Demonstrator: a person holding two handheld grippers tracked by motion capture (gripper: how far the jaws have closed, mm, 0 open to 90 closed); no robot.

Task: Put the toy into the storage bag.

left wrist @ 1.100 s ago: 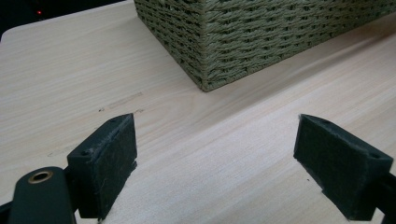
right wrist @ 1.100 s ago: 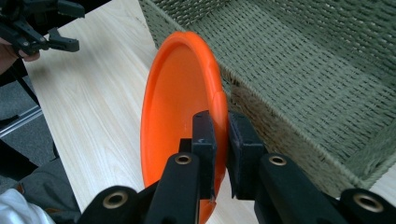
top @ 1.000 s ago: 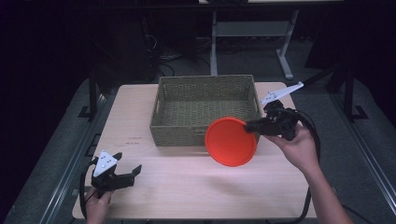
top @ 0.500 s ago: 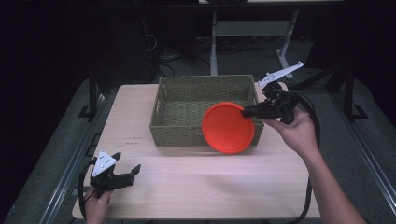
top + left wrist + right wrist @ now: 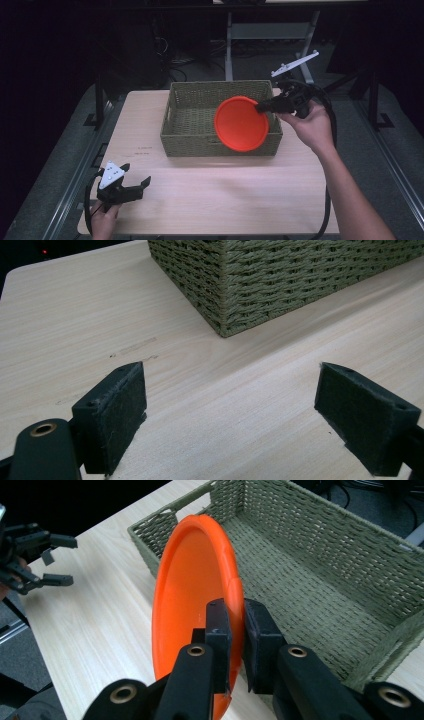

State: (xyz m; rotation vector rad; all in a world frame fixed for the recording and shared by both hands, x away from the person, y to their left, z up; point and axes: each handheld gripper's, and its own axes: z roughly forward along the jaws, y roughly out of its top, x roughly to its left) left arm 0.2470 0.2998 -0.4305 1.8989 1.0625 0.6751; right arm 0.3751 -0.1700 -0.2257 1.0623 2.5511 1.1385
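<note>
Holding the orange plate (image 5: 241, 124) by its rim, your right gripper (image 5: 261, 106) is clenched on it: in the right gripper view the two black jaws pinch the near edge of the orange plate (image 5: 192, 590), one pad on the inner face and one on the outer. The plate stands nearly on edge, its hollow side turned towards your left. In the high view it hangs over the right front part of the woven basket (image 5: 190, 132), overlapping the basket's front wall, with the right gripper just beside the plate's upper right edge and above the basket's right end. From the pictures you cannot tell whether the plate's lower edge touches the basket or hangs clear of it.

The right gripper view looks into the woven basket (image 5: 320, 555); its bottom lies bare to the right of the plate, and the plate's far rim stands near the basket's corner.

Your left gripper (image 5: 135, 186) sits low at the near left corner of the bench (image 5: 220, 195), well apart from the basket and the plate. It is released: in the left gripper view the two padded jaws stand wide with bare bench (image 5: 210, 405) between them, and the near corner of the woven basket (image 5: 280, 285) rises ahead. The left gripper (image 5: 55, 560) also shows far off in the right gripper view, beyond the plate.
</note>
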